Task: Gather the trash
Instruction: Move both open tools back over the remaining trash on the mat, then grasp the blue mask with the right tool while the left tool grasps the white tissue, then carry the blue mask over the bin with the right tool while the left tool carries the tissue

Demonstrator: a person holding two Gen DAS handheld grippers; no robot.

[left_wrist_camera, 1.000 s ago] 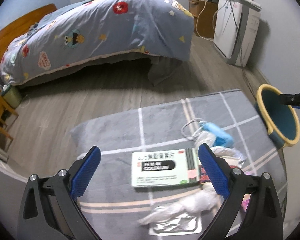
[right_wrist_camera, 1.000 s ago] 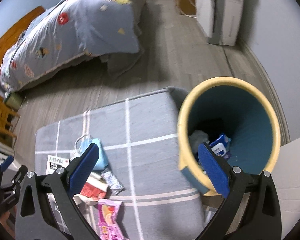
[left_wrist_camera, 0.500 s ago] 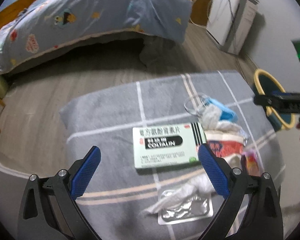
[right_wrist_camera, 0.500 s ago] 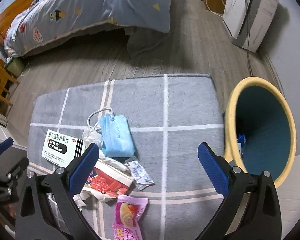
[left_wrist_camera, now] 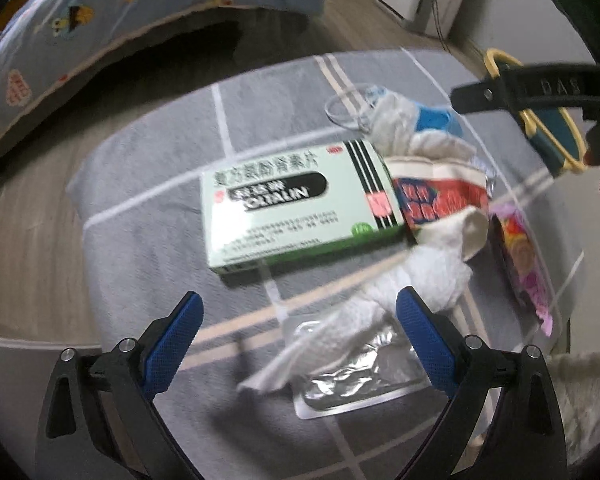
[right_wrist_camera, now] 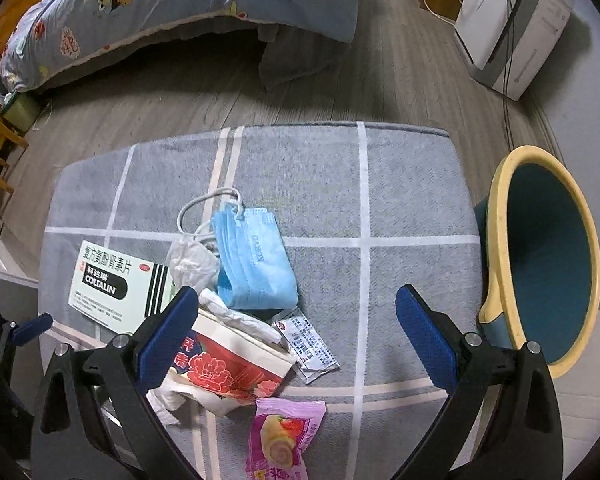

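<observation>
Nearest, left gripper [left_wrist_camera: 298, 322] wide open, empty, over crumpled tissue [left_wrist_camera: 384, 304] and foil blister [left_wrist_camera: 360, 384]; right gripper [right_wrist_camera: 296, 316] closing, nothing between, above sachet [right_wrist_camera: 310, 346]. Farther, medicine box [left_wrist_camera: 296, 204], mask [right_wrist_camera: 256, 260], bin [right_wrist_camera: 540, 256] far right. Reaching step, seemingly; next: lower, pinch, carry binward.

My left view is motion-blurred, so the medicine box [left_wrist_camera: 300, 204] small print is unreadable; the pink snack wrapper [right_wrist_camera: 280, 436] is cut off near me.

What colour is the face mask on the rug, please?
Light blue face mask with white ear loops; clearest in the right wrist view.
</observation>
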